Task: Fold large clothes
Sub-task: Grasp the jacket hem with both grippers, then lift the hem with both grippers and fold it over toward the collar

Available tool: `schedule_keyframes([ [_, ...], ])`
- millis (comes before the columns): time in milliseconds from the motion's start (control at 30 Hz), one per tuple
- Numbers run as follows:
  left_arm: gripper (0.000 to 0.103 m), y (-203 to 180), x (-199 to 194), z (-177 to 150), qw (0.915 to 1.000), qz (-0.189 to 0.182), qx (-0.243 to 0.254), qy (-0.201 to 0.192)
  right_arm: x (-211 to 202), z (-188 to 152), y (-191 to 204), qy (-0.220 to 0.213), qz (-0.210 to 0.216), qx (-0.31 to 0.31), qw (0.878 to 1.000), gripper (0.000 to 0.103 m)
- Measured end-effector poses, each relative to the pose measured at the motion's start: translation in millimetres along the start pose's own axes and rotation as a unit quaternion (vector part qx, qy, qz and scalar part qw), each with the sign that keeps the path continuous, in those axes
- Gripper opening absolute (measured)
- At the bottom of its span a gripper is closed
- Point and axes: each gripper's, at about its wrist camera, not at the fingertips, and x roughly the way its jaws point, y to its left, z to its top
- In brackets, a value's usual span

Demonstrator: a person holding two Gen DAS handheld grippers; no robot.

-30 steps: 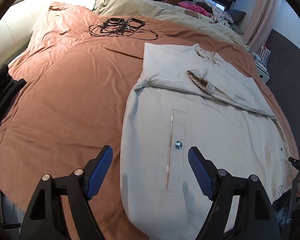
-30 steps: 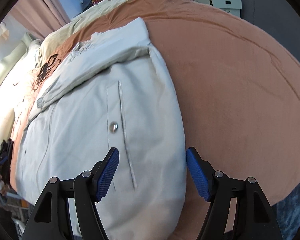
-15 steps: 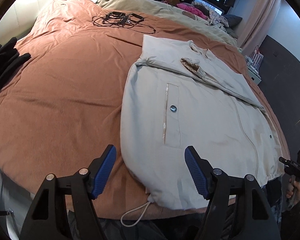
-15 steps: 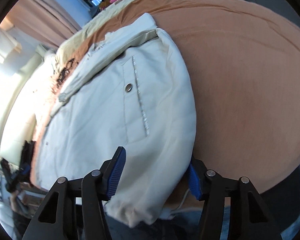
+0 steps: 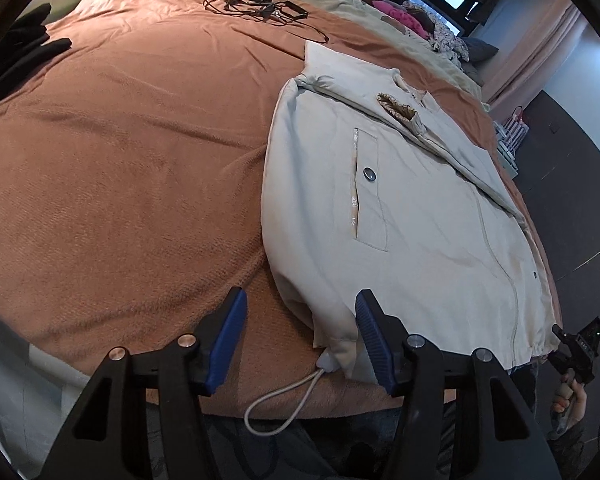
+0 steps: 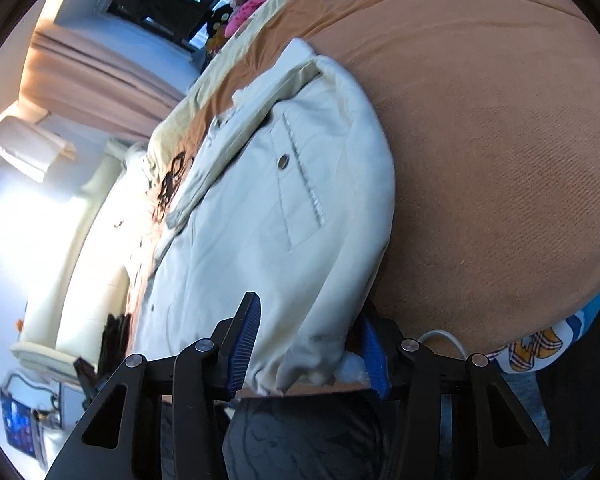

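Note:
A large pale beige jacket (image 5: 412, 208) lies flat on a bed with a rust-orange cover (image 5: 120, 168), its sleeves folded across the chest. My left gripper (image 5: 300, 340) is open at the jacket's bottom left hem corner, where a white drawstring (image 5: 284, 404) hangs off the bed edge. My right gripper (image 6: 308, 344) is open and straddles the jacket's (image 6: 268, 216) bottom right hem corner, with the hem between the blue pads. The right gripper also shows in the left wrist view (image 5: 576, 352) at the far hem corner.
A tangle of black cables (image 5: 256, 4) lies on the cover beyond the jacket. Dark clothes (image 5: 16, 52) sit at the bed's left edge. Pillows and piled clothes (image 5: 400, 12) lie along the far side. The bed edge runs just under both grippers.
Both grippers have pulled back and down from over the jacket's body to its bottom hem corners at the bed edge. Both stay open.

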Motion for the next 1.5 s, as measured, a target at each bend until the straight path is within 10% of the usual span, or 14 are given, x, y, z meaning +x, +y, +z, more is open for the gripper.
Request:
schedule_keyframes([
  [667, 0.046, 9.2, 38.4, 31.1, 0.9986, -0.028, -0.044, 0.011, 30.8, 37.3, -18.1, 0.004, 0.022, 0.042, 0.999, 0.047],
  [1067, 0.046, 12.3, 36.6, 18.9, 0.9906, -0.108, -0.078, 0.034, 37.1, 11.7, -14.1, 0.016, 0.041, 0.048, 0.998, 0.032],
  [1200, 0.02, 7.7, 37.7, 21.8, 0.9947, -0.07, -0.068, 0.031, 37.4, 11.8, -12.1, 0.013, 0.021, 0.052, 0.998, 0.008],
  [1500, 0.006, 3.7, -10.1, 33.4, 0.9937, -0.086, -0.065, -0.033, 1.1, 21.3, 32.9, -0.031, 0.037, -0.007, 0.999, 0.005],
])
